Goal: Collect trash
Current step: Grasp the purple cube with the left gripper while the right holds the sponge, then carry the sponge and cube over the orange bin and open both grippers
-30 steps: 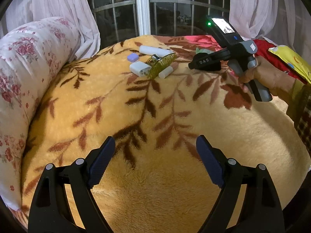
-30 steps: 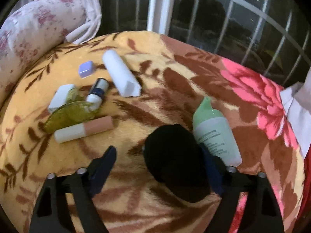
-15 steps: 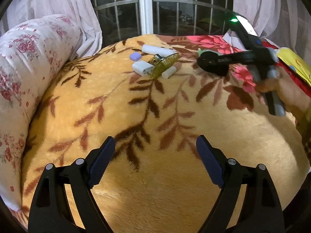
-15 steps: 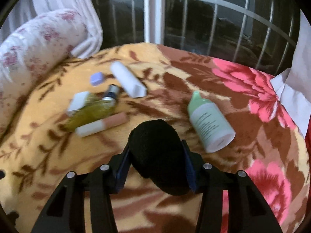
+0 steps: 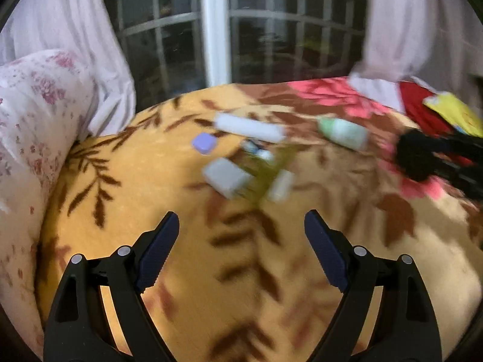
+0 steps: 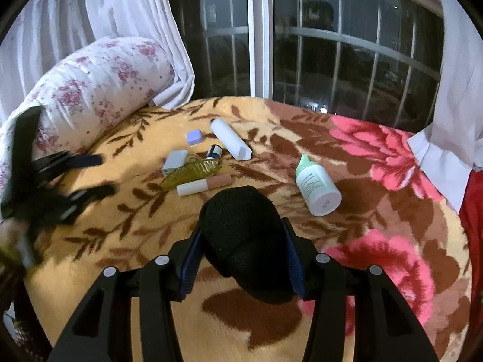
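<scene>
My right gripper (image 6: 241, 253) fingers clamp one black sponge (image 6: 241, 229), my left gripper (image 5: 241, 241) fingers gape wide and hold nothing, and the small items (image 6: 199, 163) lie uncollected mid-bed.

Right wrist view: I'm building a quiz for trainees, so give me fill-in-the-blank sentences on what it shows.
1. The right hand-held gripper is shut on a round ____ object.
2. The green-capped bottle lies on its ____.
3. The left hand-held gripper holds ____.
4. The small lilac box sits ____ of the white tube.

Missing words: black; side; nothing; left
</scene>
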